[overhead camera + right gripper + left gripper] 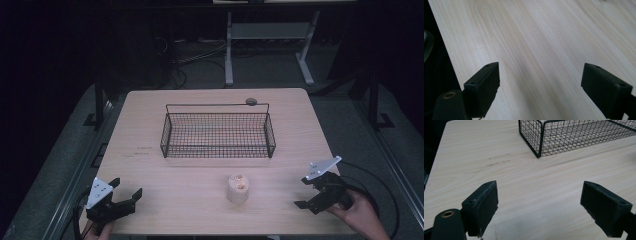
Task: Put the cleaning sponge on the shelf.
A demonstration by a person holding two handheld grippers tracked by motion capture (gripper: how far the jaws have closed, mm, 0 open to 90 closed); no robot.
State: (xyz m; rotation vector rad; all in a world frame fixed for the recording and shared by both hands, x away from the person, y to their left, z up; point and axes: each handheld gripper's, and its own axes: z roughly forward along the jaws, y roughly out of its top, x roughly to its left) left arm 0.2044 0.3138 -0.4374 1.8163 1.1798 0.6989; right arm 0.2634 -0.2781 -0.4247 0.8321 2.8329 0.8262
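Approaching the roll [238, 188] calls for the right gripper [306, 192], jaws spread and empty like the left gripper's [127, 191], to close squarely before lifting toward the basket [218, 150] at 12 o'clock.

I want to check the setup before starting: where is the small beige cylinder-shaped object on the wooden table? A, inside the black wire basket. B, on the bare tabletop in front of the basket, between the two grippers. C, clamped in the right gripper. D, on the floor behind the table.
B: the small beige cylinder-shaped object stands on the wooden table, nearer the person than the black wire basket, with the open left gripper and right gripper apart on either side.
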